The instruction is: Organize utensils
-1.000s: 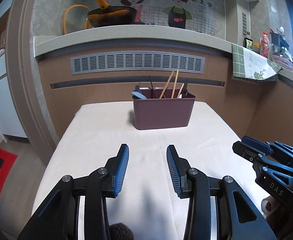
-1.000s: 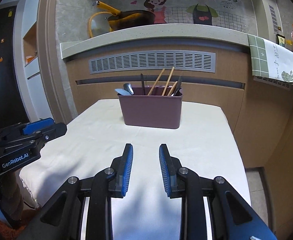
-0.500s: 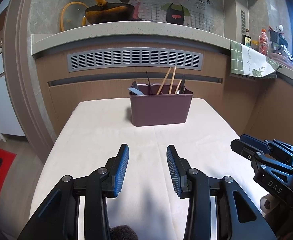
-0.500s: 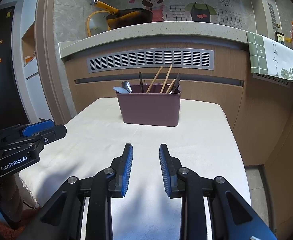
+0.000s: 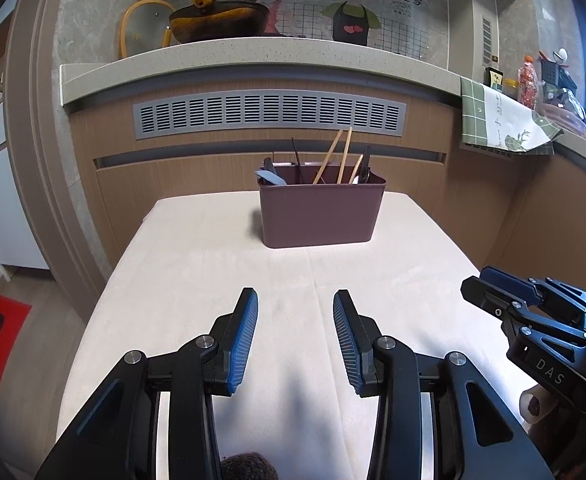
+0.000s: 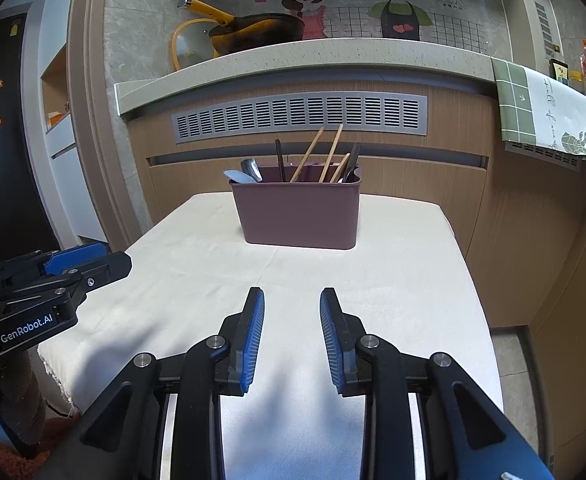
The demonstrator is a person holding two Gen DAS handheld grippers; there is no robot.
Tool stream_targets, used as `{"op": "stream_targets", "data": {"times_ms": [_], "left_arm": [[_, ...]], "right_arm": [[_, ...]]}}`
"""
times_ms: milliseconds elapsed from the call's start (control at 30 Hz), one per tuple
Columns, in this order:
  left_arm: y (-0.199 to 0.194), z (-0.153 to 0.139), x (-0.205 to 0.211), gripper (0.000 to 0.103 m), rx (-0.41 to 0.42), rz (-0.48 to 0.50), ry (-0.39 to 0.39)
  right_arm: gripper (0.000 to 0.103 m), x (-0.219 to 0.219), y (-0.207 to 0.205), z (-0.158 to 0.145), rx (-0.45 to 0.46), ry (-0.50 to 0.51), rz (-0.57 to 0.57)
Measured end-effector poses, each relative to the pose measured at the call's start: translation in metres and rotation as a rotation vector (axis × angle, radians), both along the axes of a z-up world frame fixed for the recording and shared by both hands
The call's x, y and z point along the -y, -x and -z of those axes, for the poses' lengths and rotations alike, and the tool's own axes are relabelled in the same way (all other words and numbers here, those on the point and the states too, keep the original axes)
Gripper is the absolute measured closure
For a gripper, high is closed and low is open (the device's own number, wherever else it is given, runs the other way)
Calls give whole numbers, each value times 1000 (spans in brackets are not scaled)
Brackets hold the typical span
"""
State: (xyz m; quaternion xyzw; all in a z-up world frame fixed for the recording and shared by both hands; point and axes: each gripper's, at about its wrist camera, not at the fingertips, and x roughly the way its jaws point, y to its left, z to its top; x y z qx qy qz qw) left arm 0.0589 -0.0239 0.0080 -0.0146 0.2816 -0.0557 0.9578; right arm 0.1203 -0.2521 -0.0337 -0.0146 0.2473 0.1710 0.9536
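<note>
1. The table (image 5: 197,264), under a cream cloth, fills the near and middle ground in both wrist views, and I see nothing loose lying on it.
2. The mauve utensil caddy (image 5: 320,213) stands at the far middle of the table, well apart from both grippers. It holds the task's things, so I judge the sorting is either nearly finished or about to begin from inside it.
3. My left gripper (image 5: 295,340) hangs over the near edge of the cloth, jaws spread and nothing between the blue pads.
4. My right gripper (image 6: 292,336) hangs just to its right, also spread and empty; its jaws have just been opening a little further.
5. The wooden chopsticks (image 6: 320,155) lean up and to the right out of the caddy's right half, beside a dark utensil handle (image 6: 352,162).
6. The pale spoons (image 6: 245,173) sit at the caddy's left end, and a thin dark stick (image 6: 279,159) stands just right of them.
7. For a good next reach, I would bring one gripper in above the rim and pinch a single chopstick high on its free end, well clear of its neighbours.
8. I would steady the caddy wall with the other gripper, since a slanted pull could tip or drag it.
</note>
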Motion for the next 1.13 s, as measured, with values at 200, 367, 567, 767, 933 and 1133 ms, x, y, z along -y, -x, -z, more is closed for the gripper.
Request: {"op": "stream_targets", "data": {"times_ms": [200,367,567,767,933,1133], "left_arm": [[0,0,1,62,-6,1,1],[0,0,0,62,-7,1,1],[-1,2,-1,62,-8,-1,2],[-1,3,0,62,-9,0,-1],[-1,3,0,62,-15,0,-2],[-2,3,0,62,-20,-6,0]], "right_arm": [[76,1,-1,0,0,1,-1],[76,2,-1,0,-1,1,-2],[76,3,-1,0,4,0,5],[76,5,0,-1,12,-2,20],[76,7,0,-4,22,-5,30],[76,7,0,-6,23,-9,34]]}}
